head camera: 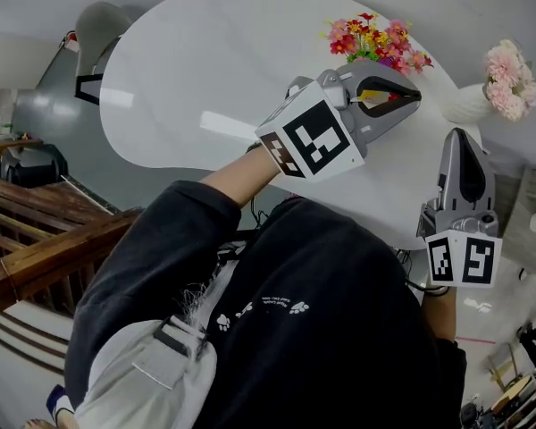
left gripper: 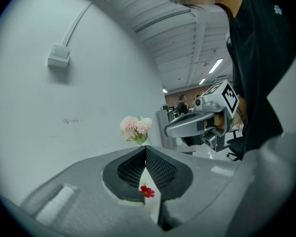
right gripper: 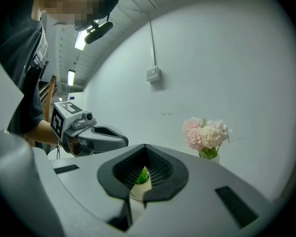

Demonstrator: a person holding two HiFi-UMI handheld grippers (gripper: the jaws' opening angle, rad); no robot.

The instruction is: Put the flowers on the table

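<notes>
My left gripper (head camera: 414, 96) and right gripper (head camera: 458, 138) both pressed together, empty; flowers (head camera: 375, 36) already on tabletop (head camera: 214, 70), so I'd judge only withdrawal remains.

Looks like an open office or lab: a bare white wall (left gripper: 39, 112) with a surface-mounted box (left gripper: 58, 56), ceiling strip lights (left gripper: 216, 66), a white table (head camera: 205, 70), wooden steps (head camera: 45, 250), a distant person (left gripper: 181, 102).
</notes>
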